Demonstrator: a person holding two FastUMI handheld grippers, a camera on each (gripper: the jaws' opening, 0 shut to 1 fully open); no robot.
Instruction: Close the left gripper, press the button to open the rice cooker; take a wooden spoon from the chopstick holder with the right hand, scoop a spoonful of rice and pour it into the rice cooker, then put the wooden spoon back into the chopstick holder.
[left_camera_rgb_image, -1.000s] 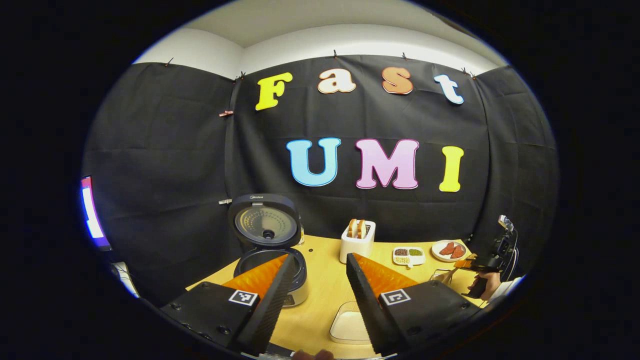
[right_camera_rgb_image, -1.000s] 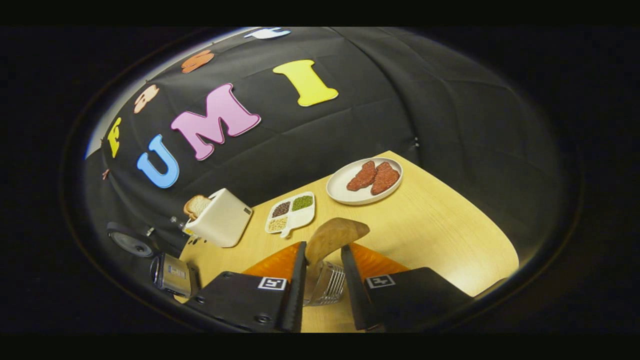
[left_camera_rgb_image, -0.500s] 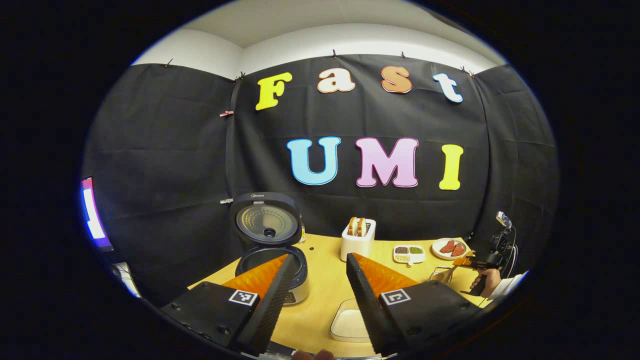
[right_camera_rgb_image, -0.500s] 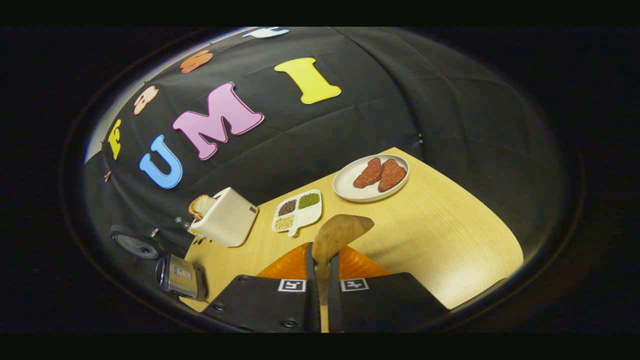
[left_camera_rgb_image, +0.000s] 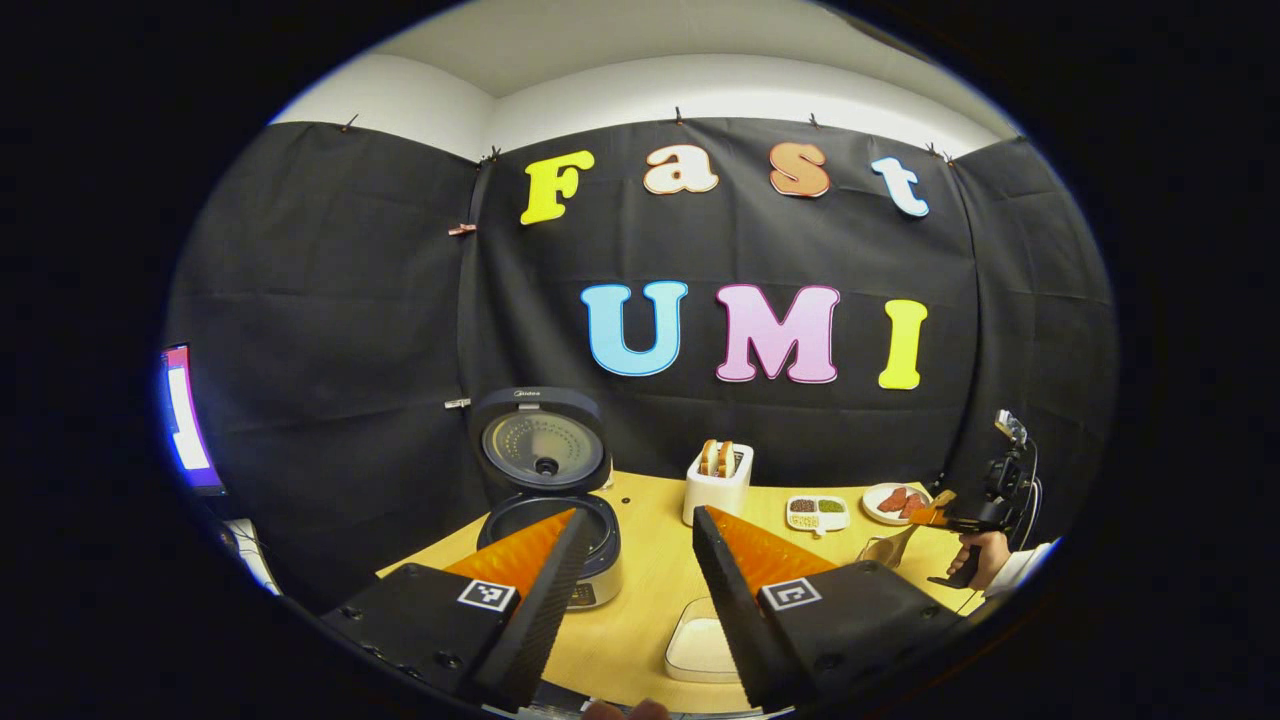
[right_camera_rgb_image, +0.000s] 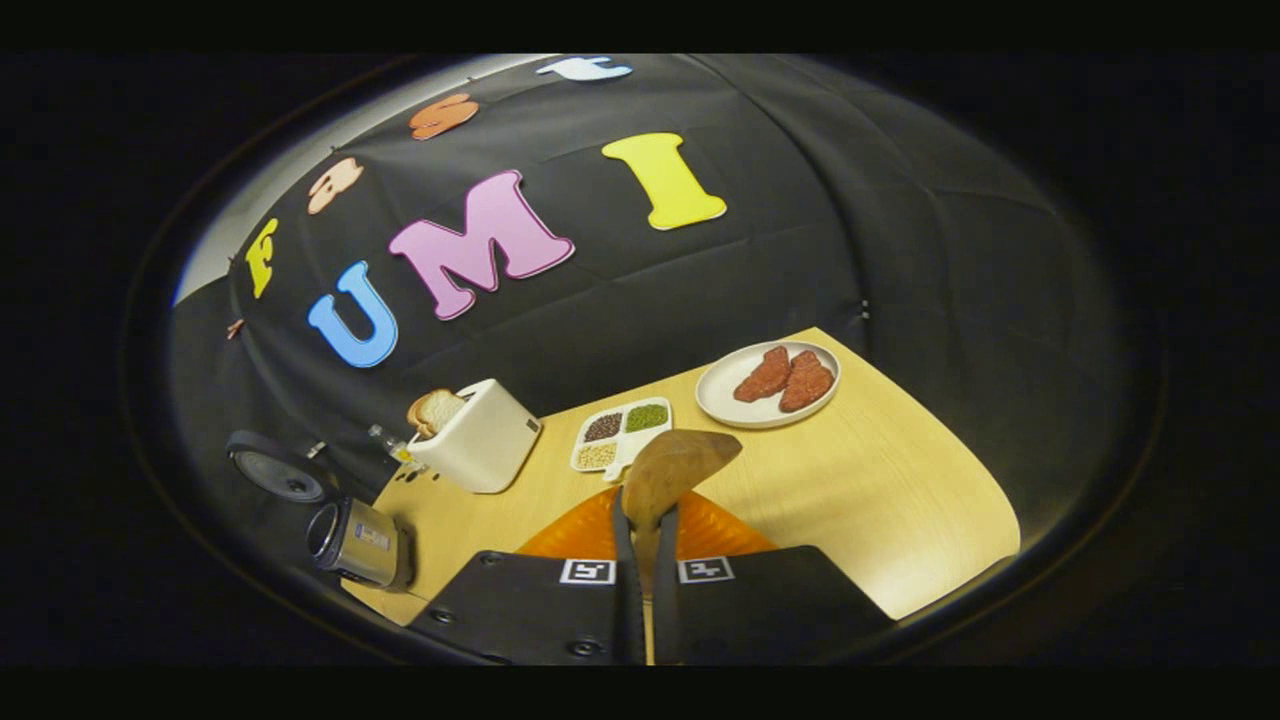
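The left gripper view looks level across the worktop (left_camera_rgb_image: 640, 560) toward the back wall, from its near edge, with the open rice cooker (left_camera_rgb_image: 548, 500) close ahead. The right gripper view is rolled and tilted down, close above the worktop's (right_camera_rgb_image: 870, 500) right end. Both share the toaster (left_camera_rgb_image: 718, 482) (right_camera_rgb_image: 480, 440), the divided dish (left_camera_rgb_image: 817, 511) (right_camera_rgb_image: 622, 435) and the plate (left_camera_rgb_image: 893, 500) (right_camera_rgb_image: 765, 385).

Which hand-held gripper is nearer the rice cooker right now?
Left. The left hand-held gripper hangs open just in front of the rice cooker; the right hand-held gripper, clamping the wooden spoon, is across the table.
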